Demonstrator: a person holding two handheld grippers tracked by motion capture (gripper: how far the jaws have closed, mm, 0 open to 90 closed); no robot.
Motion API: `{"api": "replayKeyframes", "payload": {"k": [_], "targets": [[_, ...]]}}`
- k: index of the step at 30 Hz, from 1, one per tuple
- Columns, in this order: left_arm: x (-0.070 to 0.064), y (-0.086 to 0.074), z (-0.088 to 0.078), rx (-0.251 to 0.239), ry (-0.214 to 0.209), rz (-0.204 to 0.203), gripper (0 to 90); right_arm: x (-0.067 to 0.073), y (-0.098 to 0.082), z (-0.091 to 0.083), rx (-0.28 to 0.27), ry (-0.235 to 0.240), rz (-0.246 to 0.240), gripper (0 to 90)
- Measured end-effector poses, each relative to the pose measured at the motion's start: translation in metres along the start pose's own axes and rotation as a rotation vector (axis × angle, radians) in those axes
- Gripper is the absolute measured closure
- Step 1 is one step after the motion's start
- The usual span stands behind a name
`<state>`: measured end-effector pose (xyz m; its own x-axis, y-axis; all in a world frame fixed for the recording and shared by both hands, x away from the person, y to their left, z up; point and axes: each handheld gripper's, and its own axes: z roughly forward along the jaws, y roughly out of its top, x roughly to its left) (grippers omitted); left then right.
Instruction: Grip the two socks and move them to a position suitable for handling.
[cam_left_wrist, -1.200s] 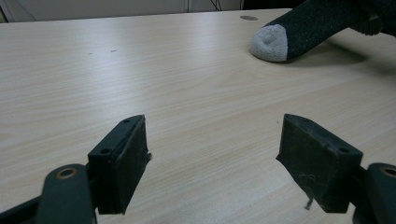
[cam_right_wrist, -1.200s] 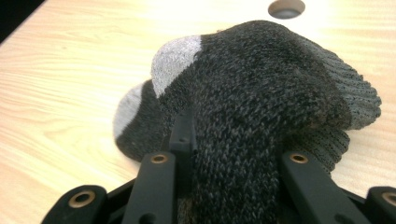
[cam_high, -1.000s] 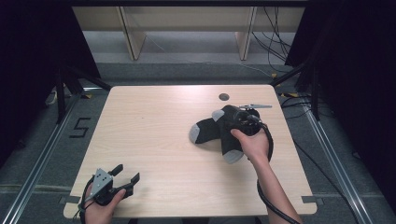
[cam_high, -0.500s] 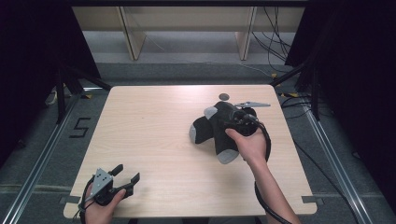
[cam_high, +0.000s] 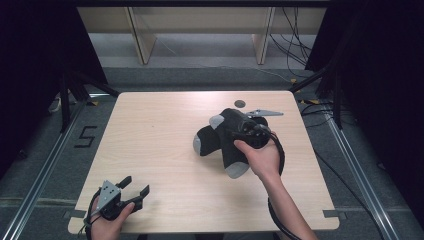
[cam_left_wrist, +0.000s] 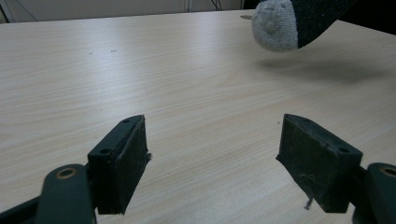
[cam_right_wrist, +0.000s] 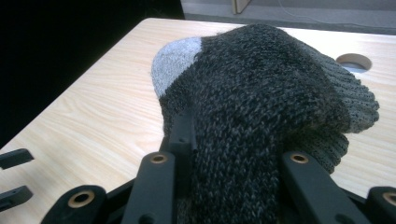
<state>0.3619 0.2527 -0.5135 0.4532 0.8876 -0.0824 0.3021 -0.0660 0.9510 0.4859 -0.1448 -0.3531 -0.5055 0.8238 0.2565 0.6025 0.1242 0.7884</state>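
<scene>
A bundle of dark grey socks (cam_high: 225, 142) with light grey toes and heels hangs a little above the middle right of the wooden table (cam_high: 150, 135). My right gripper (cam_high: 248, 131) is shut on it, held by a hand from the near side. In the right gripper view the socks (cam_right_wrist: 261, 93) bulge out between the two black jaws of that gripper (cam_right_wrist: 233, 144) and hide their tips. My left gripper (cam_high: 135, 186) rests at the table's near left corner, open and holding nothing. In the left gripper view, one grey sock toe (cam_left_wrist: 275, 25) hangs beyond this open gripper (cam_left_wrist: 215, 163), casting a shadow on the wood.
A round hole (cam_high: 240, 103) sits in the tabletop near the far edge, just behind the socks. Wooden shelf legs (cam_high: 142, 40) and cables (cam_high: 292, 35) lie beyond the table. A "5" marker (cam_high: 85, 136) is on the floor to the left.
My right gripper has risen and shifted slightly with the socks, so the bundle now hangs off the table. The left gripper has stayed put.
</scene>
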Motion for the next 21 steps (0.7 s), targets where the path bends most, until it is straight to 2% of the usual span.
{"api": "replayKeyframes", "payload": {"k": [3, 4, 5, 7, 8, 11, 12, 15, 16, 17, 19, 20, 21], "targets": [[0.000, 0.000, 0.000, 0.002, 0.001, -0.001, 23.2, 0.004, 0.000, 0.001, 0.002, 0.008, -0.019, 68.7], [0.000, 0.000, 0.000, 0.003, 0.004, 0.002, 23.3, 0.006, 0.000, 0.002, 0.001, 0.019, -0.004, 68.7], [0.000, 0.000, 0.000, 0.003, 0.004, 0.003, 23.4, 0.009, 0.000, 0.003, 0.004, 0.026, -0.023, 68.7], [0.000, 0.000, 0.000, 0.001, 0.004, 0.003, 23.4, 0.010, 0.000, 0.004, 0.003, 0.029, -0.028, 68.7], [0.000, 0.000, 0.000, 0.001, 0.004, 0.003, 23.4, 0.013, 0.000, 0.004, 0.007, 0.029, -0.012, 68.6], [0.000, 0.000, 0.000, 0.000, 0.005, 0.002, 23.4, 0.018, 0.000, 0.006, 0.007, 0.043, -0.040, 68.5], [0.000, 0.000, 0.000, 0.000, 0.005, 0.002, 23.4, 0.021, -0.001, 0.006, 0.009, 0.044, -0.022, 68.5], [0.000, 0.000, 0.000, -0.002, 0.004, 0.003, 23.4, 0.026, 0.000, 0.007, 0.012, 0.055, -0.049, 68.5], [0.000, 0.000, 0.000, -0.003, 0.004, 0.003, 23.4, 0.029, -0.001, 0.007, 0.013, 0.056, -0.030, 68.5], [0.000, 0.000, 0.000, -0.004, 0.004, 0.003, 23.4, 0.029, -0.001, 0.007, 0.013, 0.063, -0.056, 68.5], [0.000, 0.000, 0.000, -0.004, 0.004, 0.003, 23.4, 0.033, -0.002, 0.008, 0.018, 0.062, -0.040, 68.4], [0.000, 0.000, 0.000, -0.001, 0.004, 0.003, 23.4, 0.033, -0.002, 0.009, 0.022, 0.068, -0.064, 68.4], [0.000, 0.000, 0.000, -0.001, 0.007, 0.003, 23.5, 0.035, -0.003, 0.009, 0.022, 0.066, -0.049, 68.4]]}}
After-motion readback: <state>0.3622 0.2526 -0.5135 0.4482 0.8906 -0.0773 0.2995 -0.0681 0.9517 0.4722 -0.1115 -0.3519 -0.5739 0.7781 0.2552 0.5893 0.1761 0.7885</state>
